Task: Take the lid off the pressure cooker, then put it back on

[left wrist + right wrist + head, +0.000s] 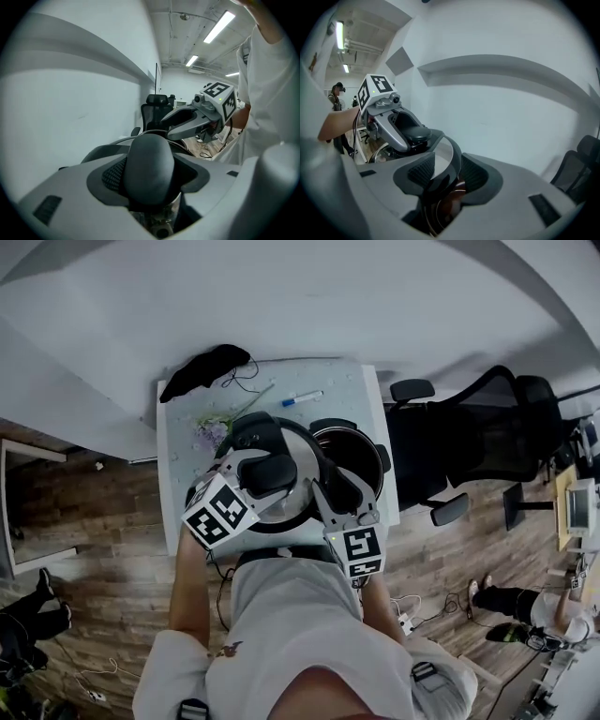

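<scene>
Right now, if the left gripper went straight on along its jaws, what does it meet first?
The black rounded lid handle, clamped in the left gripper's jaws. Beyond it the right gripper, gripping the steel lid's rim, looks next, slightly right of the line; depth unclear.

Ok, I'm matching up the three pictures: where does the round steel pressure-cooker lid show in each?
Head view: steel pressure-cooker lid at centre, left of the open cooker pot.
Left gripper view: bottom centre, its black handle between the fingers.
Right gripper view: bottom centre, its rim between the fingers.
Shared landmark: black office chair.
</scene>
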{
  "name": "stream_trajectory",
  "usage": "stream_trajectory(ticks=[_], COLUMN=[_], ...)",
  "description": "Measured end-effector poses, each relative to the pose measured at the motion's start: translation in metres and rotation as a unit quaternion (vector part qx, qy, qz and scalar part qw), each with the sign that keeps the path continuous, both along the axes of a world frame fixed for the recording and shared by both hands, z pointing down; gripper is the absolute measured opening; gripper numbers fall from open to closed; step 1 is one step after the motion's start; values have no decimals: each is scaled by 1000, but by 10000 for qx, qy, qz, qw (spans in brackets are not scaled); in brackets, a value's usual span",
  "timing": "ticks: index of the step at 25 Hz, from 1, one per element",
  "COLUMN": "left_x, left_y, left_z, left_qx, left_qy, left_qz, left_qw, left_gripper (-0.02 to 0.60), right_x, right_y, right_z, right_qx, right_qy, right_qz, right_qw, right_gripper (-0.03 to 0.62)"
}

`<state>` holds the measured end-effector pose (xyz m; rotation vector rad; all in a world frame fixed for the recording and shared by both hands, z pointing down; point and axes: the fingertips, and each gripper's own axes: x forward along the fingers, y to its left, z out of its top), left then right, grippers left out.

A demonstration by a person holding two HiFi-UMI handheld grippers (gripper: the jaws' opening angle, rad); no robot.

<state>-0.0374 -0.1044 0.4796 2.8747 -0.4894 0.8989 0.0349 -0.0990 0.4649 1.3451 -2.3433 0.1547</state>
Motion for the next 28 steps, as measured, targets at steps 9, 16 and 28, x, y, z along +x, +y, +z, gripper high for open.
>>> stream_trajectory(ticks=[9, 16, 28], left_x=[-63, -109, -152], left_y=[5, 13, 33], left_z=[1, 19, 71], left_qx=[100, -35, -378], left_qy=[128, 88, 48], left_qz=[-811, -1527, -2527], left_qw=[9966, 9882, 9668], left_gripper=[273, 273, 273], right_x=[-63, -106, -162], right_y=[1, 6, 21], right_z=[3, 12, 44], right_qx=[44, -49, -430], right_qy=[-5, 7, 69], right_qz=[-700, -1252, -2110], right_qw=[9975, 9921, 9765], right_gripper=[176, 175, 170])
